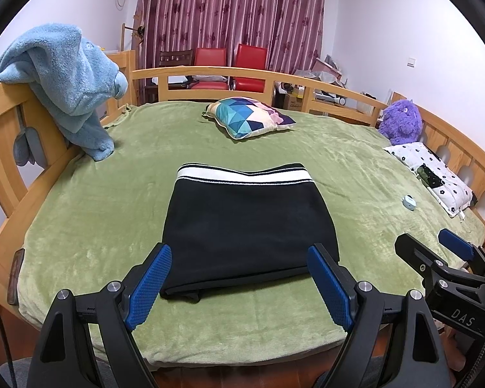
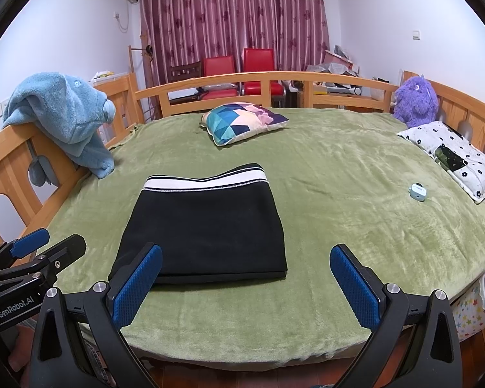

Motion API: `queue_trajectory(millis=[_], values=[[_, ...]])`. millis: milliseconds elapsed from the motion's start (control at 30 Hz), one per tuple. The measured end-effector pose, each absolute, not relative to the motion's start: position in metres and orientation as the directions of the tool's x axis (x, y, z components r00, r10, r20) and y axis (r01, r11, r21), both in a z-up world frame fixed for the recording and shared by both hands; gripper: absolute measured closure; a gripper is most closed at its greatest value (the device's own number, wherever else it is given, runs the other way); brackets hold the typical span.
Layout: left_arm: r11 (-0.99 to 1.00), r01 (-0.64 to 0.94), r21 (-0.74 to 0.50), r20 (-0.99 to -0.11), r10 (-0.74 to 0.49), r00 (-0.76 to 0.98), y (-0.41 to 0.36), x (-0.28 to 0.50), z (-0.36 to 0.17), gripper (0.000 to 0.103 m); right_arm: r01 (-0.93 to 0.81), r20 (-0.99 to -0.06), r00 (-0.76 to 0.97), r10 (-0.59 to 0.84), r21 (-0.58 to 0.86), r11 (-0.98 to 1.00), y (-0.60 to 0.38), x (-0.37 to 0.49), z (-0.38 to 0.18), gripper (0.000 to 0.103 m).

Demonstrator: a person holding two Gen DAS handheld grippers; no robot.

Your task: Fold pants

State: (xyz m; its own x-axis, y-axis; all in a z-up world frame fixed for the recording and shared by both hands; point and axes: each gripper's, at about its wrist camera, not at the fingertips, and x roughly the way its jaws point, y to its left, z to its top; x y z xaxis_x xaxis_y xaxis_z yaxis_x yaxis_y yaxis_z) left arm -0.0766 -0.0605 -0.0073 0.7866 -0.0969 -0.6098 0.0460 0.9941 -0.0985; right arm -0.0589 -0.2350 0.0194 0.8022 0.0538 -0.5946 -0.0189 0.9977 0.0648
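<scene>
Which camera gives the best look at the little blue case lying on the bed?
The right wrist view: the small blue case lies in the open on the green blanket, larger and clearer, its lid line visible. The left wrist view shows it too, but smaller and nearer the distorted edge.

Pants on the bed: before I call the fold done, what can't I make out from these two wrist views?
- Pants: layers under the top panel are hidden by it in both views; leg alignment unknown.
- Near-left corner: covered by the right gripper's finger in the right view.
- Small blue case: too small to identify.
- Bed's near edge: cut off by both grippers' frames, including the left gripper.
</scene>
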Motion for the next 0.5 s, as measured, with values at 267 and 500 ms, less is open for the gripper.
queue_trajectory(millis=[267, 500], values=[[0.994, 0.049, -0.101, -0.604, -0.100, 0.791, -0.0642, -0.0794, -0.0055, 0.018, -0.021, -0.595, 0.802, 0.055, 0.064, 0.998, -0.2350, -0.0579, 0.0164, 0.001], [0.993, 0.059, -0.103, -0.592, -0.109, 0.799, -0.0658, -0.0828, -0.0018, 0.018, -0.018, -0.600, 0.798, 0.051, 0.061, 0.998, -0.2364, -0.0550, 0.0149, 0.001]])
